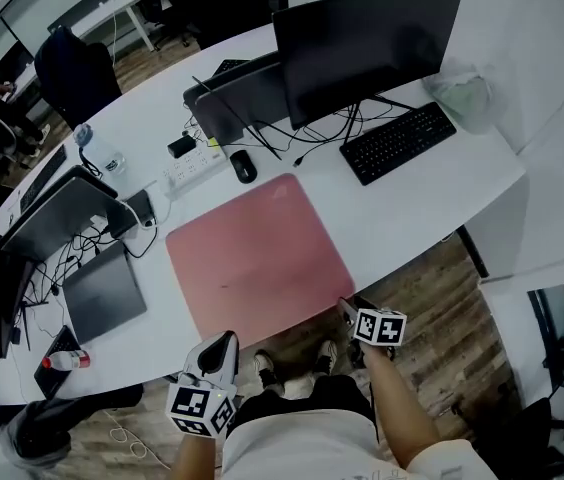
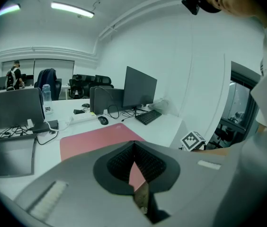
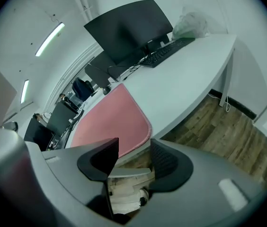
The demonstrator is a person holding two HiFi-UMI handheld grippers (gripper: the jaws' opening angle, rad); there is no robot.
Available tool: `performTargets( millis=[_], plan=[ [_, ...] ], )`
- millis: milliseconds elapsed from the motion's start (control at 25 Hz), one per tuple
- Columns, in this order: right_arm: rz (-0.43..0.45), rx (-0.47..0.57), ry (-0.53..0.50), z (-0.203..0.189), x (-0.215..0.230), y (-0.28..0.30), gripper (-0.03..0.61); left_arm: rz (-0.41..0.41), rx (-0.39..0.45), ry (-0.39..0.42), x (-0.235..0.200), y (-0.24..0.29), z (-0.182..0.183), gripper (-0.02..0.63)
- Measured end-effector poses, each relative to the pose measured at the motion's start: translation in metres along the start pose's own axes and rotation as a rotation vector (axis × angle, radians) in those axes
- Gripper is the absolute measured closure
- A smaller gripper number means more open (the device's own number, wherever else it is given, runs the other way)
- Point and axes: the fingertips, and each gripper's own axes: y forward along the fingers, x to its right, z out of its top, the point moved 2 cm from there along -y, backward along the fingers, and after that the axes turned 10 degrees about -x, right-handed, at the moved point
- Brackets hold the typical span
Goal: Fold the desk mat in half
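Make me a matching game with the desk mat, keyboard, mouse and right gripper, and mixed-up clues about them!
Things:
1 desk mat
2 keyboard
3 mouse
4 right gripper

Clues:
A jaws apart
B pink, lying flat
C just past the mat's far edge
D in front of the big monitor

Pairs: 1-B, 2-D, 3-C, 4-A

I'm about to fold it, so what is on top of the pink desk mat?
No object rests on the desk mat; the mouse sits just past its far edge on the desk. Whatever the mat covers underneath is hidden.
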Motion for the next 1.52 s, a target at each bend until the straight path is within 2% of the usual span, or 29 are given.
performTargets(
  millis=[120, 280, 760, 800, 920, 960, 1320, 1520],
  plan=[
    [-0.023, -0.024, 0.008, -0.001, 0.004, 0.008, 0.362, 0.019, 0.002, -0.014, -0.002, -0.004, -0.003, 0.611],
    [-0.091, -0.038, -0.034, -0.002, 0.005, 0.011, 0.416, 0.035, 0.001, -0.038, -0.008, -0.011, -0.010, 0.611],
    [-0.244, -0.052, -0.111, 0.000, -0.005, 0.010, 0.428, 0.032, -0.002, -0.044, -0.023, -0.017, -0.016, 0.611],
    [-0.261, -0.053, -0.127, 0.000, -0.008, 0.009, 0.440, 0.030, -0.001, -0.043, -0.024, -0.017, -0.015, 0.611],
    [-0.314, -0.045, -0.202, -0.001, -0.017, 0.010, 0.551, 0.026, 0.005, -0.040, -0.027, -0.018, -0.015, 0.611],
    [-0.325, -0.041, -0.219, -0.001, -0.018, 0.009, 0.551, 0.025, 0.007, -0.041, -0.029, -0.019, -0.015, 0.611],
    [-0.345, -0.025, -0.228, -0.001, -0.017, 0.009, 0.554, 0.018, 0.009, -0.048, -0.039, -0.024, -0.019, 0.611],
    [-0.308, 0.009, -0.223, 0.001, -0.020, 0.003, 0.554, 0.022, 0.014, -0.055, -0.043, -0.028, -0.022, 0.612]
  ],
)
